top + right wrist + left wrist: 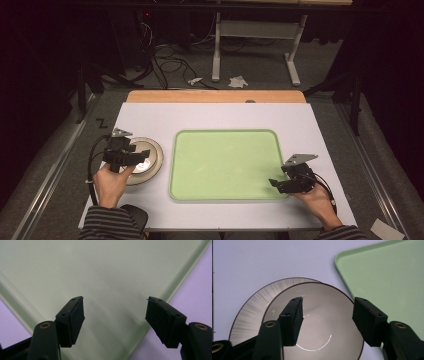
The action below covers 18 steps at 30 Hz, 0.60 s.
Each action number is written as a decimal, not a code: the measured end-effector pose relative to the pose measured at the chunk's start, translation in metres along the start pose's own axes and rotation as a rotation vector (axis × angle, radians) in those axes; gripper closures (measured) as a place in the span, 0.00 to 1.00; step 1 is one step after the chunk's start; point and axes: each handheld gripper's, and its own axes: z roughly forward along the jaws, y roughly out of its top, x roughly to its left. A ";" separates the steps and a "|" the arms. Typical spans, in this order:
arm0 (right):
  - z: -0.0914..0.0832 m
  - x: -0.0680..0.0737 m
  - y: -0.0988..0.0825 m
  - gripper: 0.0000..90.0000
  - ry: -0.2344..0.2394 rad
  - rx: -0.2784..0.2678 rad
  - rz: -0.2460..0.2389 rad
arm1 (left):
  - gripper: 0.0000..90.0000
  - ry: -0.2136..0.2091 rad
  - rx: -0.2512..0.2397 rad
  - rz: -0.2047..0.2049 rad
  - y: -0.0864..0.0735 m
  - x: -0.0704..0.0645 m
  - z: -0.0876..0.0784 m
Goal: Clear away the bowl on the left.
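White board [150,120] covers the table top, with a strip of bare wood [215,96] showing along its far edge. On the board, near its middle, lies one pale green tray [225,165], rectangular with rounded corners and a raised rim; nothing rests in it. Left of the tray, just beside its rim but apart from it, sits one pale bowl [324,325] on one larger plate [249,312] with a streaked rim; the high view shows these as a single round stack, while the left gripper view separates bowl from plate and shows the bowl shifted toward the tray side of the plate.

Two grippers, one per hand. The left gripper [122,152] hangs over the bowl, its jaws spread wide and gripping nothing, one over the bowl's inside and the other at its tray-side rim; from above it covers part of the stack. The right gripper [292,182] hovers over the tray's near right corner, jaws likewise wide apart and empty; the right gripper view shows tray floor and rim between them.

Beyond the table, on the grey floor: a metal table frame [255,45], loose cables [170,62] and two scraps of white paper [238,81].
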 end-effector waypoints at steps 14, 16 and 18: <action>0.000 0.000 0.000 0.36 0.005 0.004 0.001 | 0.47 0.070 -0.028 -0.034 0.009 0.023 -0.004; 0.001 0.000 0.000 0.36 0.009 0.004 0.002 | 0.47 0.074 -0.030 -0.036 0.009 0.025 -0.004; 0.001 0.000 0.000 0.36 0.009 0.005 -0.001 | 0.47 0.084 -0.030 -0.058 0.010 0.029 -0.004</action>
